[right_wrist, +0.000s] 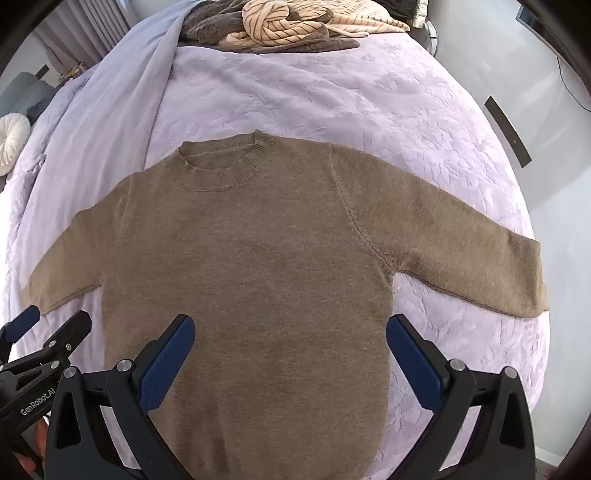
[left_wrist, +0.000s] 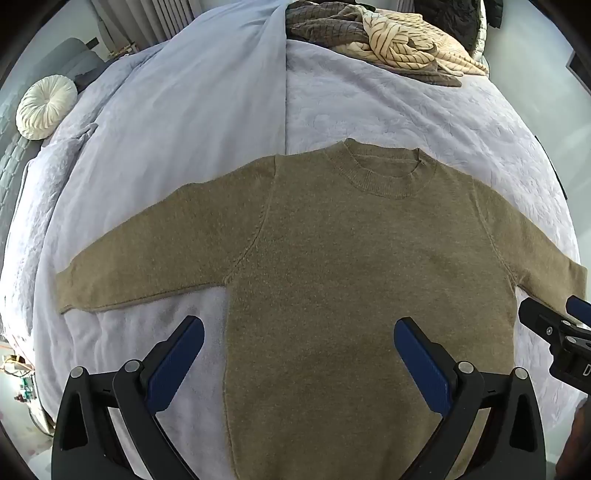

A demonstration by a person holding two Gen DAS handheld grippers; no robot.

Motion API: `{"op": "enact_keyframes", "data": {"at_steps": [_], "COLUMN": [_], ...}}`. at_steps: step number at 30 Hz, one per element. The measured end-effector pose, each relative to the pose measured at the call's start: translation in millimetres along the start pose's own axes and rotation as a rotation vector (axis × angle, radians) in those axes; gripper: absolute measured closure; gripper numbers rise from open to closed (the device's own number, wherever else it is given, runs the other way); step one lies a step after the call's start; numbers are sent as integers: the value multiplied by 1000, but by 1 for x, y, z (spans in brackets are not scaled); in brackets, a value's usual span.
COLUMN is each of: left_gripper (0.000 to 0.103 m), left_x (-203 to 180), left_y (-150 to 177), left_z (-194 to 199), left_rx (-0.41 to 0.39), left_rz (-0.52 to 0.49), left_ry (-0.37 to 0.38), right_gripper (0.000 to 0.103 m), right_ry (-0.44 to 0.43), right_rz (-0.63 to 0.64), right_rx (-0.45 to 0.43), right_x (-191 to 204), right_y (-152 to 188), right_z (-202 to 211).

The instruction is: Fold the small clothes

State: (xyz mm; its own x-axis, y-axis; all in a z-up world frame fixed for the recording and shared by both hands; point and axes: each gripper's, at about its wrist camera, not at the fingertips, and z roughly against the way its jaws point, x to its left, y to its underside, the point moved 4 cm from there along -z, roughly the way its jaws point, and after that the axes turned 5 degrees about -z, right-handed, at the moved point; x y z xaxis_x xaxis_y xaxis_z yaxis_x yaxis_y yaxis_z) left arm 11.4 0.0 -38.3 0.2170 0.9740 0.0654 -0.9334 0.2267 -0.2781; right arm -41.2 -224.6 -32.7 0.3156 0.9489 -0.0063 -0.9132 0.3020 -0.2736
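Lying flat on the lilac bed (right_wrist: 332, 96), collar away from the person, the brown sweater (left_wrist: 332, 266) spreads its 2 sleeves crosswise. Both tongs hang above its lower body, left tongs (left_wrist: 299, 332) nearer the left sleeve, right tongs (right_wrist: 290, 330) nearer the right, each spread wide and empty. The hem is cut off below.

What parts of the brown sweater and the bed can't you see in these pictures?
- Sweater hem: both wrist views, cut off by the bottom edge and covered by the gripper bodies.
- Sweater's right cuff: left wrist view, partly hidden behind the right gripper.
- Pile of clothes at the far end: both views, cut by the top edge, so the number of pieces is unclear.
- Items beside the bed: left wrist view, too small.
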Motion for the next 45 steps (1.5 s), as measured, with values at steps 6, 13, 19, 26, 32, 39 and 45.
{"op": "enact_keyframes", "data": {"at_steps": [6, 13, 19, 26, 32, 39, 45], "left_gripper": [0, 0, 0, 0, 0, 0, 0], "left_x": [1, 0, 3, 6, 5, 9, 9], "left_y": [0, -4, -1, 2, 2, 2, 1], "left_z": [0, -2, -2, -9, -10, -12, -13], "left_rx": [-1, 1, -2, 2, 6, 2, 0], "left_rz": [0, 2, 5, 19, 45, 45, 41], "left_ry": [-4, -4, 0, 28, 108, 83, 65], "right_gripper": [0, 0, 0, 0, 0, 0, 0], "right_ry": [4, 6, 6, 8, 7, 7, 6], "right_rz": [4, 9, 10, 12, 11, 11, 12], "right_rx": [-2, 0, 7, 10, 14, 24, 24], "right_x": [2, 7, 7, 7, 8, 9, 9], "right_y": [-1, -3, -4, -5, -5, -6, -6], "right_z": [1, 0, -3, -4, -6, -10, -10]}}
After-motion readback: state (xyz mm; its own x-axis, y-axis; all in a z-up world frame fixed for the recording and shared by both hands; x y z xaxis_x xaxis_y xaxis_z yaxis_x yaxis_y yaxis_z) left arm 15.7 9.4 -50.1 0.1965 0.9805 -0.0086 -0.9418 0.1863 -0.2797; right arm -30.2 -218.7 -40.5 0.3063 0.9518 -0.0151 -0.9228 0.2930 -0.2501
